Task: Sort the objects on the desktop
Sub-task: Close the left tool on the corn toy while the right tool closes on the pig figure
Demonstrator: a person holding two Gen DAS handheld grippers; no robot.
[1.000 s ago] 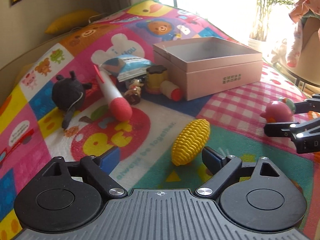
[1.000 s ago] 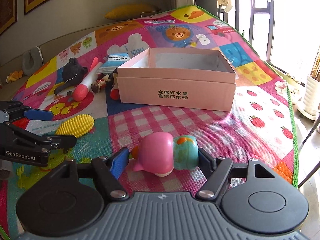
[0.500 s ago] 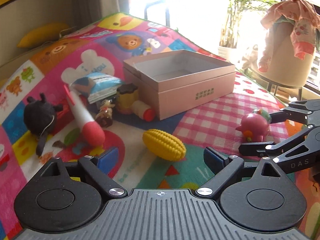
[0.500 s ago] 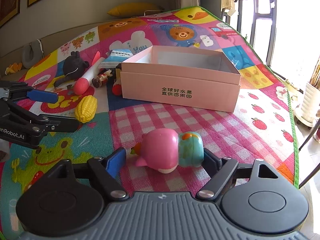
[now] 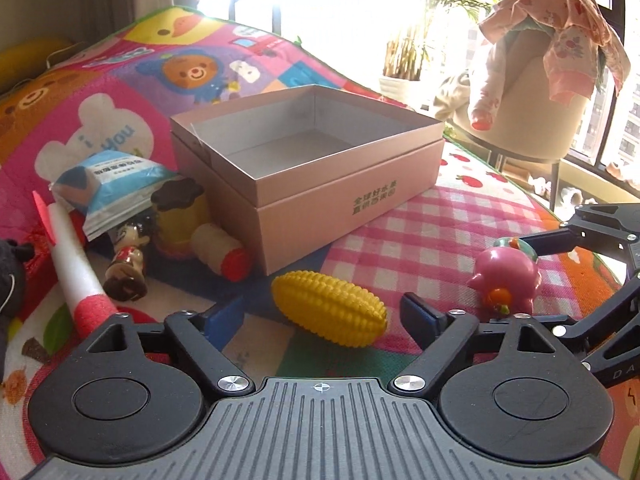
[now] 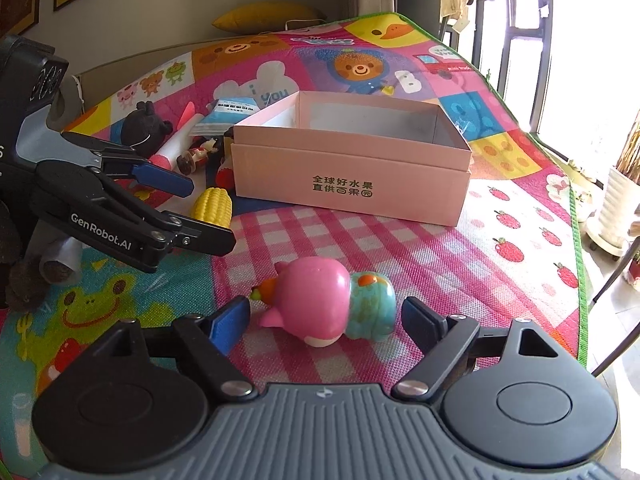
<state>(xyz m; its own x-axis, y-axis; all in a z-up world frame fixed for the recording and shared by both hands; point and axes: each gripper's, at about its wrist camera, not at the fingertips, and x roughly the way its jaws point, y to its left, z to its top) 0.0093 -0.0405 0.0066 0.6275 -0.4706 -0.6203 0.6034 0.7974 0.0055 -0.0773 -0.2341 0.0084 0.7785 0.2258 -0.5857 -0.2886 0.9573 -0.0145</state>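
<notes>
Between right gripper (image 6: 324,316) fingers, pink toy (image 6: 320,300)

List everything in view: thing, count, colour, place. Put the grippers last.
box: 1, pink, open and empty, middle of the mat
play mat: 1, multicoloured cartoon print, under everything
corn toy: 1, yellow, lying between the left gripper's fingers, untouched
pig toy: 1, pink and teal, lying between the right gripper's fingers
foam rocket: 1, white with red tip, left of the box
packet: 1, blue and white, resting on the small toys left of the box
doll figurine: 1, dark-haired, lying under the packet
pudding toy: 1, yellow with brown top, against the box
plush: 1, black, far left
cushion: 1, yellow, by the wall
left gripper: open
right gripper: open
</notes>
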